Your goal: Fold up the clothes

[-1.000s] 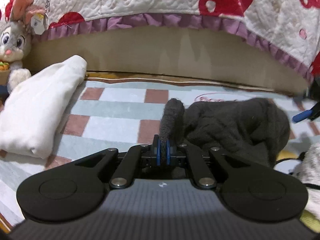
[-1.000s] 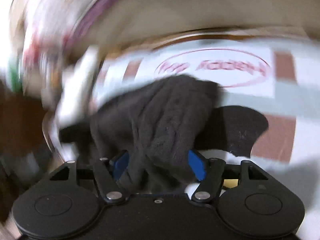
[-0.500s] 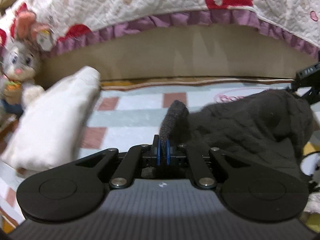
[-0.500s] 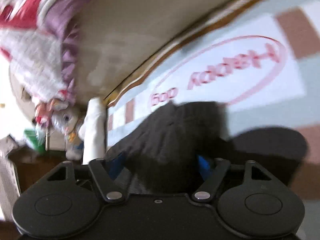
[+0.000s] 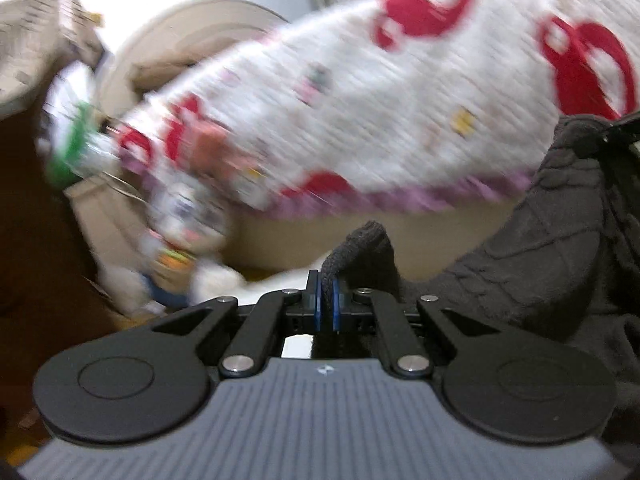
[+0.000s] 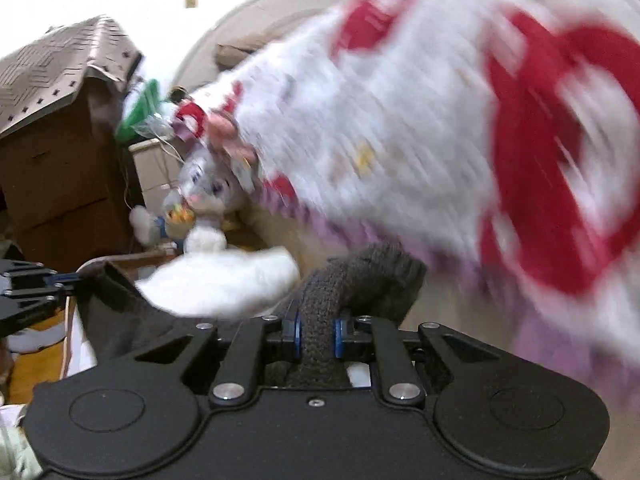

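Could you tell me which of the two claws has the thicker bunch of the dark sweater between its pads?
The right claw: a thick roll of the dark sweater holds its pads apart, whereas the left claw pinches only a thin edge.

Sweater (image 5: 560, 248) hangs between left gripper (image 5: 326, 306) and right gripper (image 6: 316, 330), in front of quilt (image 6: 400, 140). Plush rabbit (image 6: 204, 192) sits left of quilt edge, folded garment (image 6: 224, 284) below it.

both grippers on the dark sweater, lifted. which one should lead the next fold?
Probably the left gripper: it pinches a thin edge of the dark sweater, jaws almost touching, so that corner is easier to place. The right gripper is clamped on a thick bunched roll, better as an anchor. Both views are blurred.
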### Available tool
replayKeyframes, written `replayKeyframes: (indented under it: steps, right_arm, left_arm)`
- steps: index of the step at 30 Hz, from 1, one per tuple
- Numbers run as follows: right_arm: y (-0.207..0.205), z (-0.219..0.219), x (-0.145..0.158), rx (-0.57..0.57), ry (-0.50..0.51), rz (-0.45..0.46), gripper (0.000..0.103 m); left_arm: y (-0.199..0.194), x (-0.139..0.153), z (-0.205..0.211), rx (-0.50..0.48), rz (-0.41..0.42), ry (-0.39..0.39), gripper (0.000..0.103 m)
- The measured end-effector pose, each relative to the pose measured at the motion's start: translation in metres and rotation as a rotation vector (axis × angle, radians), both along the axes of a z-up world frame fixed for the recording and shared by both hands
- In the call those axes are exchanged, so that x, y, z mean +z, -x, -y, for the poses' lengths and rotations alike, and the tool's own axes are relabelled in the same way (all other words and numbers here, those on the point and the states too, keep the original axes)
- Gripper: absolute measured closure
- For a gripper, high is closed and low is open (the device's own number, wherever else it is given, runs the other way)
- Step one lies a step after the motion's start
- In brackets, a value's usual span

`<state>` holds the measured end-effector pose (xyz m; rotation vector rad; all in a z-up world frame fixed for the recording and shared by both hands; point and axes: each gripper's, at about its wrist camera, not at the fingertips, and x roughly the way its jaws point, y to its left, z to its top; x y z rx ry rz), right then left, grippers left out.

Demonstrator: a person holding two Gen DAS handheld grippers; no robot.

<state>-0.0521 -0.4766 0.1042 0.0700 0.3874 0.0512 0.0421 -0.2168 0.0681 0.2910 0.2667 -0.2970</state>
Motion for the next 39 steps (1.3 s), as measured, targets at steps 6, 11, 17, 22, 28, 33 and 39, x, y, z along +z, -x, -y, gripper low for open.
replayKeyframes:
  steps: [6,11,17,22,28,33,39]
  right_arm:
    - [-0.117,-0.045,0.052,0.074,-0.065,0.032,0.075]
    - [-0.146,-0.058,-0.004,-0.017,-0.231,-0.113,0.058]
    - [-0.055,-0.052,-0.104,-0.032,-0.272,-0.345,0.057]
    - [0.018,-0.035,-0.16,-0.072,-0.453,-0.488,0.056]
    - [0.064,-0.038,-0.178,-0.021,-0.604,-0.496,0.045]
    - [0.06,-0.055,-0.197,-0.011,-0.594,-0.597,0.045]
    - [0.052,-0.049,-0.22,-0.113,-0.599,-0.702,0.042]
  left_arm:
    - [-0.071,0.013,-0.072,0.25,-0.064,0.036,0.098]
    - [-0.147,-0.049,-0.123,0.424,-0.249,0.006,0.096]
    - [-0.122,-0.096,-0.118,0.327,-0.371,0.033,0.09]
    - [-0.068,-0.111,-0.097,0.146,-0.457,0.086,0.06]
    - [-0.004,-0.129,-0.072,-0.074,-0.557,0.149,0.058]
    - [0.046,-0.144,-0.055,-0.215,-0.626,0.165,0.058]
    - [0.067,-0.161,-0.043,-0.222,-0.574,-0.037,0.04]
